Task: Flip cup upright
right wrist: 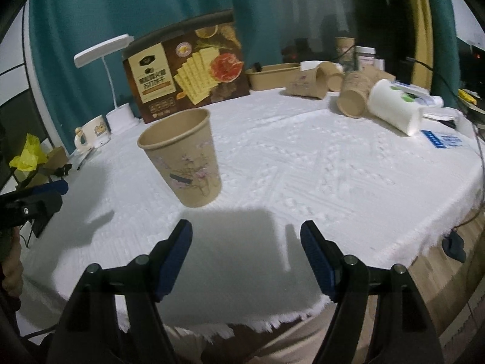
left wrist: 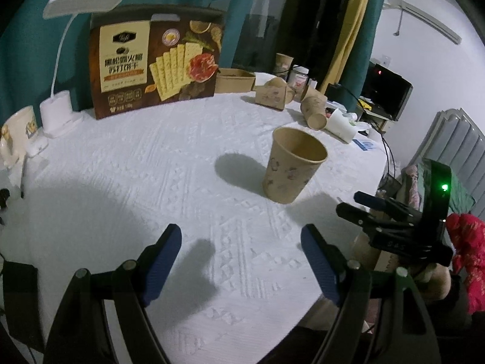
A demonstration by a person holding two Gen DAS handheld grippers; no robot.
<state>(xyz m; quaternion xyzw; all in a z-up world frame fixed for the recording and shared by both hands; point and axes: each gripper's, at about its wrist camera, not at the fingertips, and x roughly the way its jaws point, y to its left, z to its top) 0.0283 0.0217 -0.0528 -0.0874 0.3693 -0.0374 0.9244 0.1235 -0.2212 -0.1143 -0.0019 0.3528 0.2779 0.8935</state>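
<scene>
Cup [left wrist: 292,166] upright, mouth up, near the tabletop's [left wrist: 151,166] front edge. Left gripper [left wrist: 241,261] and right gripper [right wrist: 246,256] spread wide, seemingly empty.

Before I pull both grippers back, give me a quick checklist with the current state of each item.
1. Cup upright, mouth up: ok.
2. Cup base flat on the tablecloth: ok in the left view; it looks tilted in the right view, possibly fisheye.
3. Left gripper jaws open, holding nothing: ok.
4. Right gripper jaws open, clear of the cup: ok.
5. Cup away from the table edge: ok.
6. Cup apart from the lying cups at the back: ok.
</scene>
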